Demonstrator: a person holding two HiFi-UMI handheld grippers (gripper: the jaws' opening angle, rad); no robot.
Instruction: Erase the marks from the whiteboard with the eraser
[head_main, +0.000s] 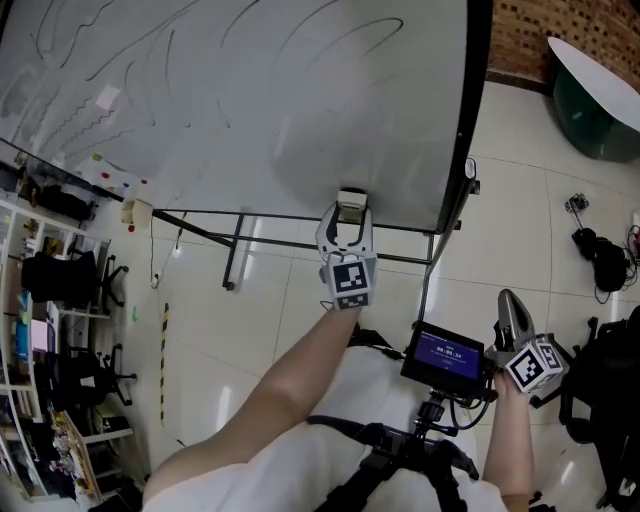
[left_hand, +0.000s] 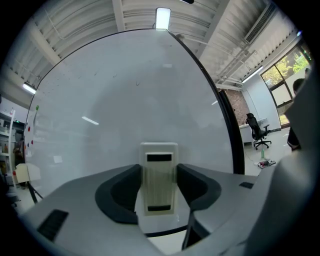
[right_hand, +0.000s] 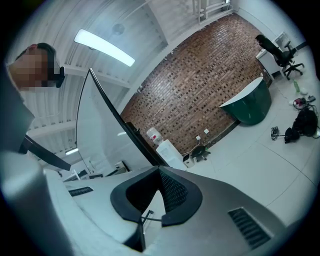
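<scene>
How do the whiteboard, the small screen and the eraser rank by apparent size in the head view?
1. whiteboard, by far the largest
2. small screen, though it sits nearer the camera
3. eraser, clamped in the left gripper

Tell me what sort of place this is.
Probably an office or lab workspace: a large whiteboard on a stand, office chairs off to the side, and a brick wall with a water cooler in front of it.

Left tongs (head_main: 349, 214) raised, clamping eraser (head_main: 351, 198); right tongs (head_main: 508, 301) low, closed.
</scene>
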